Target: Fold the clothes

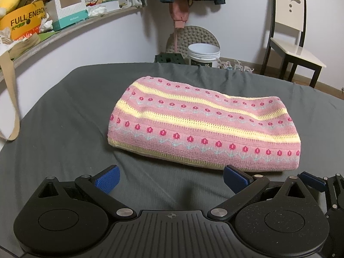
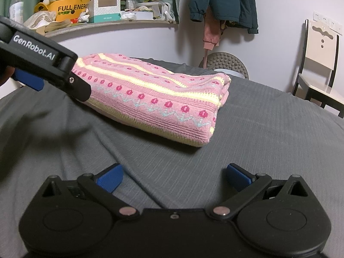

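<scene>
Pink folded sweater (image 1: 202, 124) lies on the grey sheet (image 1: 64, 118) beyond both hand-held grippers, left (image 1: 171, 178) and right (image 2: 174, 177), spread empty.

In the right wrist view, the body of the left tool (image 2: 49, 64), up and to the left of the right tool, covers the near left corner of the folded pink knit garment (image 2: 150, 99). Beyond the garment, the bed edge hides all but the rim of a white bucket (image 2: 228, 71). In the left wrist view, the right tool (image 1: 326, 185) is cut off by the picture's right edge, and the yellow box (image 1: 23, 21) on the shelf has its lettering clipped.
</scene>
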`<control>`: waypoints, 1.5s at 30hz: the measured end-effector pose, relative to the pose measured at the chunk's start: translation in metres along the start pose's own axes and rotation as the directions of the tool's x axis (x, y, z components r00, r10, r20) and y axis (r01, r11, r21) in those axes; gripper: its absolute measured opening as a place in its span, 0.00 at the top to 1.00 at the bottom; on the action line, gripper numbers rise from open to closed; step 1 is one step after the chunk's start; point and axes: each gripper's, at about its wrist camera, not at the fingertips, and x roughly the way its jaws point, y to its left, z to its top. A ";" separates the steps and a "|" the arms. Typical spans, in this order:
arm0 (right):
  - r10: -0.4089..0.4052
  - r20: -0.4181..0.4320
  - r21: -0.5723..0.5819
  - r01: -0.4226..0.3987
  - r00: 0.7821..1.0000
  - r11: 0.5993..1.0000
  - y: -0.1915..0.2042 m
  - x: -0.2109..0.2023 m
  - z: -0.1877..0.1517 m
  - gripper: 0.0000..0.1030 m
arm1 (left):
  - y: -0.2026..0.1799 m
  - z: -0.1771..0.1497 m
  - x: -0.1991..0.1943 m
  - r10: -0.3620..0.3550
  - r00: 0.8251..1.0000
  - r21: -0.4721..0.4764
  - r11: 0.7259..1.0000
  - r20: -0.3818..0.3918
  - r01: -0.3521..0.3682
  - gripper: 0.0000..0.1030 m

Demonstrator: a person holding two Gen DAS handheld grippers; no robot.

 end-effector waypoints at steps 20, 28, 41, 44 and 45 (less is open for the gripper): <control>0.179 0.269 -0.251 -0.110 0.947 0.962 0.023 -0.070 0.051 0.00 | 0.095 -0.006 -0.176 0.052 0.848 -0.119 0.993 0.528 0.013 0.00; 0.184 0.264 -0.230 -0.123 0.947 0.965 0.011 -0.083 0.054 0.00 | 0.194 -0.034 -0.319 0.281 0.738 -0.354 0.933 0.614 -0.061 0.00; 0.299 0.204 -0.305 -0.229 0.932 0.924 0.020 -0.114 0.053 0.00 | 0.276 -0.124 -0.474 0.610 0.790 -0.400 0.739 0.057 -0.542 0.00; 0.315 0.206 -0.357 -0.229 0.926 0.906 0.026 -0.121 0.052 0.00 | 0.285 -0.165 -0.445 0.648 0.742 -0.312 0.679 -0.172 -0.665 0.00; 0.319 0.207 -0.365 -0.229 0.925 0.902 0.027 -0.123 0.051 0.00 | 0.287 -0.185 -0.433 0.629 0.747 -0.307 0.682 -0.216 -0.664 0.00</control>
